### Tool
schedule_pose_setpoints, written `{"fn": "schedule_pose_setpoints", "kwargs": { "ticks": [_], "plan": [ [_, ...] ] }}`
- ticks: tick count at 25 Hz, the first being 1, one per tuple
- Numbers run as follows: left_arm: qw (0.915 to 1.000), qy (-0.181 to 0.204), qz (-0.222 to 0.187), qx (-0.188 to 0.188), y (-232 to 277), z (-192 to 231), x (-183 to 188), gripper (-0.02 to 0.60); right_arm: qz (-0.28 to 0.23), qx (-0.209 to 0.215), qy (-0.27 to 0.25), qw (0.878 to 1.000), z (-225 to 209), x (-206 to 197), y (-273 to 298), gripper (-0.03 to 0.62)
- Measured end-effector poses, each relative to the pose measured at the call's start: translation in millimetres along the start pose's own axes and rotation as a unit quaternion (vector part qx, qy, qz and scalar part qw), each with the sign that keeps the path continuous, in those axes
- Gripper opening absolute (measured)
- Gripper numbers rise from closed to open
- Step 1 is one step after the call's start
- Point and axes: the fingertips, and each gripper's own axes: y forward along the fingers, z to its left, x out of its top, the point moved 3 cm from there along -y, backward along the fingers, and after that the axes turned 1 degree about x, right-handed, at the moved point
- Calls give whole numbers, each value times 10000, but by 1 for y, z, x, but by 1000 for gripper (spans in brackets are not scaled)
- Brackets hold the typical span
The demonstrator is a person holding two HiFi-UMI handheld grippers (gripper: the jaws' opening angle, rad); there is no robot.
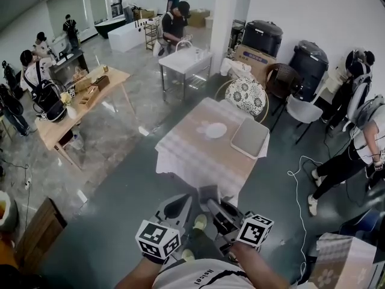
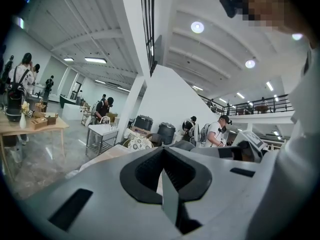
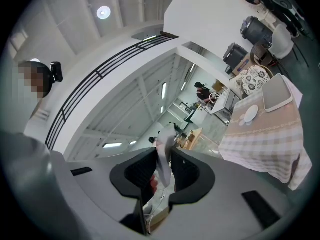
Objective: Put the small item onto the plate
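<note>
- The right tool (image 3: 162, 156) sat at the lower centre of its own view. Its jaws were partly closed and clamped on the small item (image 3: 165, 143).
- The left tool (image 2: 164, 156) had its jaws brought together with nothing between them. In the head view both tools were held side by side at the bottom centre, the left tool (image 1: 179, 202) just beside the right tool (image 1: 212, 202). Both were well short of the counter.
- The room was a large hall with a glossy grey floor (image 1: 120, 179). A wooden table (image 1: 90, 101) with people around it stood at the left, and a steel table (image 1: 183, 62) stood at the upper centre. Dark bins (image 1: 261, 36) stood against the white wall at the upper right.
- The counter (image 1: 192, 155) stood mid-frame under a pale checked cloth.
- A flat grey tray (image 1: 249, 138) lay on the counter's right part.
- A white plate (image 1: 215, 130) rested just left of the tray, with nothing on it.
- The small item was thin, flat and pale grey-white. It stood on edge between the right tool's jaws, with its tip poking out past them. It was well apart from the plate.
</note>
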Motion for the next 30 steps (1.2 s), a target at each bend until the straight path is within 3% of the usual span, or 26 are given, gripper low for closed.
{"fn": "schedule_pose_setpoints", "kwargs": {
  "ticks": [10,19,30],
  "plan": [
    [9999,131,89,-2,63,44,15,6,4,29,109,9999,-48,39,55,97],
    [9994,171,289,-60,146,89,34,6,-56,-189,249,9995,-108,92,103,97],
    [9986,393,341,-134,231,117,60,6,-247,-200,409,9987,-161,148,142,97]
  ]
}}
